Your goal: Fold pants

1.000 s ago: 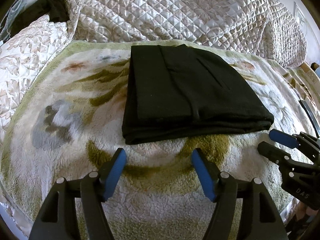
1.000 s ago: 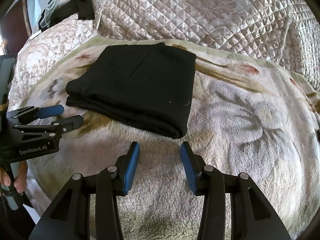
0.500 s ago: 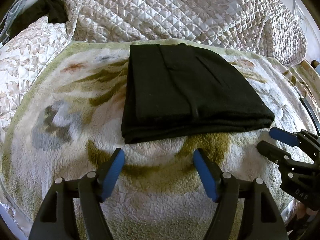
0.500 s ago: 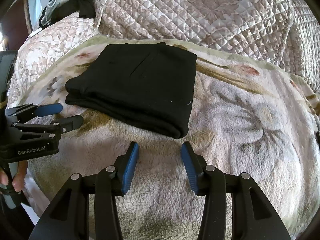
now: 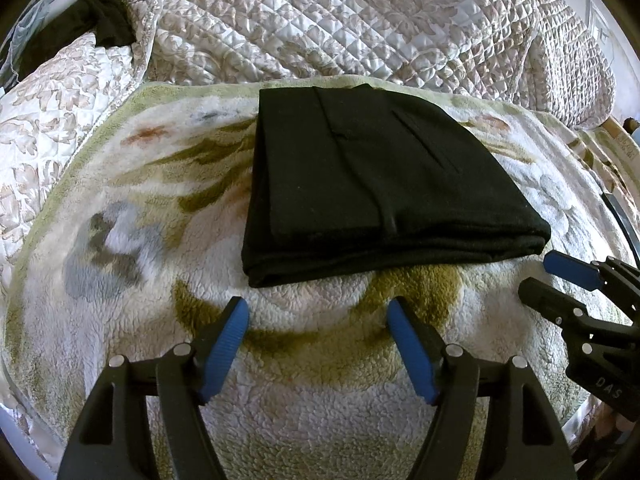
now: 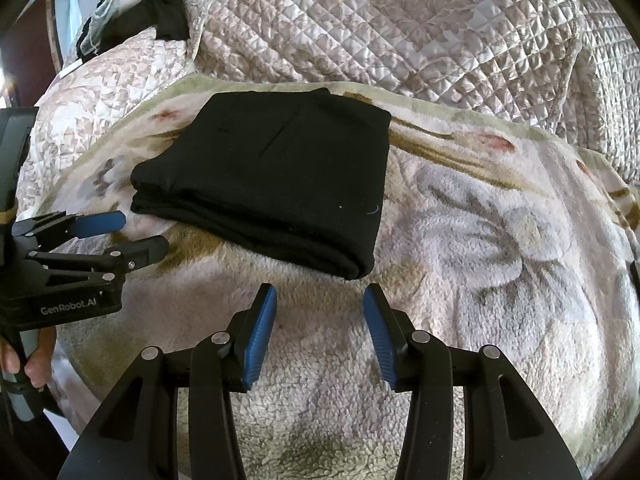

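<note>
Left claw [image 5: 318, 326]: released, its blue pads spread wide with only blanket showing between them; it hangs above the fleece just short of the near edge of the pants and touches nothing.
Right claw [image 6: 319, 312]: released too, its pads set closer together than the left pair, nothing between them; it hangs over the blanket just beside the near right corner of the pants.
Each claw seen from the other: the right claw [image 5: 560, 284] comes in at the right edge of the left view, and the left claw [image 6: 138, 236] at the left edge of the right view, both with jaws parted and clear of the cloth.
Hand [image 6: 24, 360]: fingers wrap the grey handle below the left claw, at the lower left edge of the right view.
Pants [image 5: 380, 184]: black, folded into a flat, stacked rectangle, the layered fold edges facing the claws; they lie in the middle of the blanket, towards its far side.
Blanket [image 5: 312, 392]: fluffy white fleece with olive, grey and rusty flower shapes, spread flat on the bed under the pants.
Quilt [image 5: 360, 20]: shiny, diamond-stitched and leaf-patterned, bunched up behind the blanket.
Dark clothes [image 5: 108, 20]: a heap at the far left, beyond the quilt.
</note>
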`<state>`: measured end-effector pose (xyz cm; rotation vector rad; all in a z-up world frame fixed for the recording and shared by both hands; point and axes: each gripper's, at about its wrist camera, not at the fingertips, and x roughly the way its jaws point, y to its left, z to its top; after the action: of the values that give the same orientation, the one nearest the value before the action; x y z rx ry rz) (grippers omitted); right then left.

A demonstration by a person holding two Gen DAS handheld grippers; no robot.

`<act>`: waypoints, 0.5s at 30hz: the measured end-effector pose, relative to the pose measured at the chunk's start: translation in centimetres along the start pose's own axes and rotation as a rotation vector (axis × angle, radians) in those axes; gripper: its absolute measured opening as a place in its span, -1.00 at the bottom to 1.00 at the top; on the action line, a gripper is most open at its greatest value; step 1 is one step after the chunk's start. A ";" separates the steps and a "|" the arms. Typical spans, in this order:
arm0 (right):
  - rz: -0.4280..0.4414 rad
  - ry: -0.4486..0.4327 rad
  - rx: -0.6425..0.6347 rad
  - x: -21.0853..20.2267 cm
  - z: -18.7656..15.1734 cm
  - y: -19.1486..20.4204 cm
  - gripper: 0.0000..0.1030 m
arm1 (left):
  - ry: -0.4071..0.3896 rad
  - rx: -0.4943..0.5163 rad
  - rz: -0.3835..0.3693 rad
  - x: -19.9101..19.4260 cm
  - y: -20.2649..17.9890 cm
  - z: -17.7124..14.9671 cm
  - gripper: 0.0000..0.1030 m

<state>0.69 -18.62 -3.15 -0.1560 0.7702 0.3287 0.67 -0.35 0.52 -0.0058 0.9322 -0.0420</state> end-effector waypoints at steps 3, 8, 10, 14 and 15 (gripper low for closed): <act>0.000 0.002 -0.002 0.0 0.0 0.0 -0.10 | 0.001 0.001 0.000 0.0 0.0 0.0 0.46; -0.002 0.003 -0.005 0.1 0.0 0.0 -0.06 | 0.002 0.000 0.000 0.0 0.0 0.0 0.46; -0.004 0.001 -0.006 0.1 0.0 0.0 -0.02 | 0.002 0.000 0.000 0.0 -0.1 0.1 0.46; -0.004 -0.015 0.008 -0.4 0.2 -0.2 -0.01 | 0.003 -0.001 0.000 0.0 0.0 0.1 0.46; -0.007 -0.016 0.008 -0.4 0.2 -0.2 0.00 | 0.004 -0.001 0.001 0.0 -0.1 0.0 0.46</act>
<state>0.65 -18.88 -2.74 -0.1478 0.7550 0.3202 0.73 -0.42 0.52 -0.0062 0.9360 -0.0410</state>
